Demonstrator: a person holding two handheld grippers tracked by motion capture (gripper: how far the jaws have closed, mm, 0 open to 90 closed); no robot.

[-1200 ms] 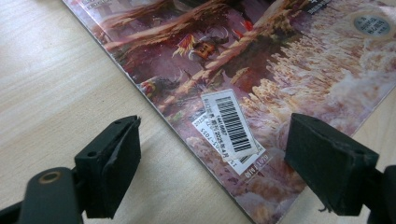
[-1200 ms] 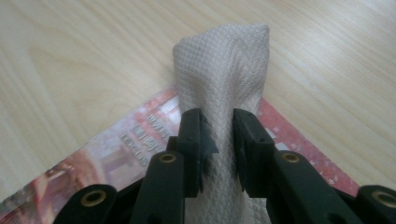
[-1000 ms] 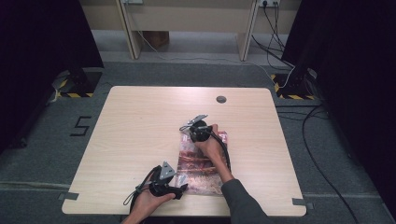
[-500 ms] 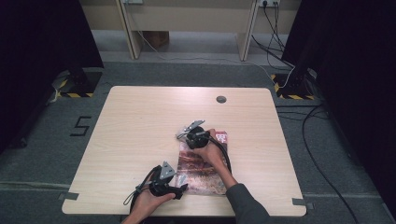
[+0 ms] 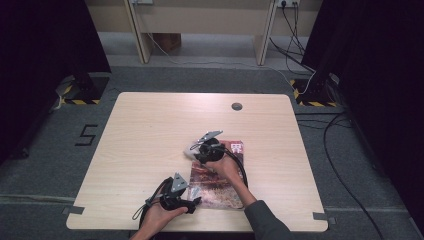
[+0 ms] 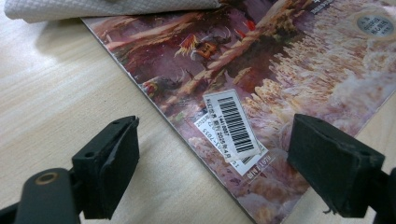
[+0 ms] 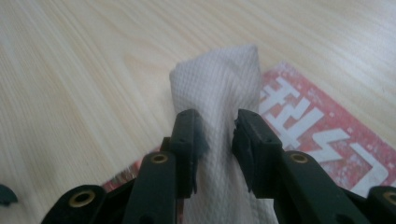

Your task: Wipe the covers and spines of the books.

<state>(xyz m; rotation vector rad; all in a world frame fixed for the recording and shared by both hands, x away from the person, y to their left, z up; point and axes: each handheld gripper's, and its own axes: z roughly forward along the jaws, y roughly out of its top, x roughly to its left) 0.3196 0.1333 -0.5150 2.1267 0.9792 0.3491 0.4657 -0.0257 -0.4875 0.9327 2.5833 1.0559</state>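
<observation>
Jaws of the left gripper (image 6: 212,186) stand wide apart at the bottom of the left gripper view, straddling the near corner of a magazine (image 6: 280,93) without touching it; a barcode sticker (image 6: 233,123) lies between them. Jaws of the right gripper (image 7: 215,140) sit close together on either side of a folded white cloth (image 7: 219,102) and have just been opening a little. The cloth is between them, but a thin gap shows beside the right jaw, so the grip looks slack.

Seen from the high view, the left gripper (image 5: 192,202) lies low at the lower middle of the frame, by the near edge of the desk (image 5: 150,130), the hand behind it level and pointing right toward the magazine's (image 5: 217,187) bottom left corner. Farther up, the right gripper (image 5: 192,150) is near the centre of the frame, the forearm reaching diagonally across the magazine and the hand tilted down and to the left. The cloth (image 5: 189,150) rests under it, at the magazine's upper left corner, partly on the cover and partly on the bare desk.

Risks from here, as a judgement: with the jaws loosened, the cloth may slip free if the hand lifts. If the cloth is dragged across the glossy cover, the unpinned magazine may slide. The forearm above could also nudge it.
</observation>
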